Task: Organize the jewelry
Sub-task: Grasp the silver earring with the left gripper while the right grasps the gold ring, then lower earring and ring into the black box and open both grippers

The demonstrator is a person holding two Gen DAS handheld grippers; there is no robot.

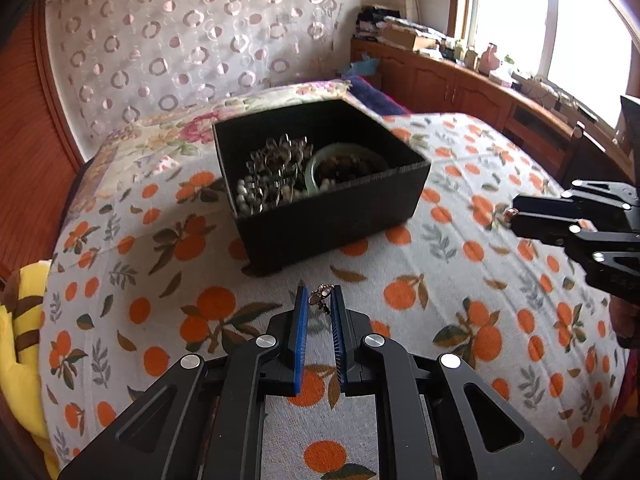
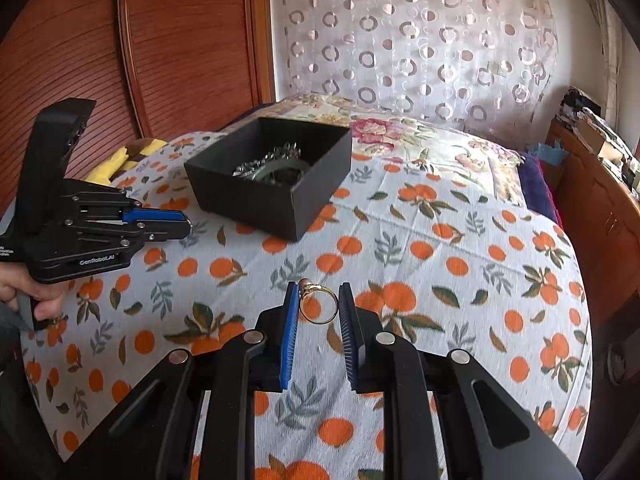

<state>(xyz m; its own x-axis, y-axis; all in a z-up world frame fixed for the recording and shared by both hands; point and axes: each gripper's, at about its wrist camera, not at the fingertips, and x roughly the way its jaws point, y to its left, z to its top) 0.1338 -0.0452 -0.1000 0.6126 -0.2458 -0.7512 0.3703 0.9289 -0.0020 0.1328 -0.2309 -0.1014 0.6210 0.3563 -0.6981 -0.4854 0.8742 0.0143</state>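
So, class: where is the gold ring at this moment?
In the right wrist view the gold ring sits between the right gripper fingertips, above the orange-print bedspread, nearer the camera than the black box.

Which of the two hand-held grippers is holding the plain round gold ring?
The right hand-held gripper holds the gold ring, an open hoop. The left hand-held gripper pinches a small pinkish charm instead.

Black linkage grippers [image 2: 318, 300], blue ribbed jaws (silver pivots), perhaps "GenRobot.AI" lettering.

Both wrist cams look fwd, sharing black box [image 1: 320, 184] [image 2: 272, 176].
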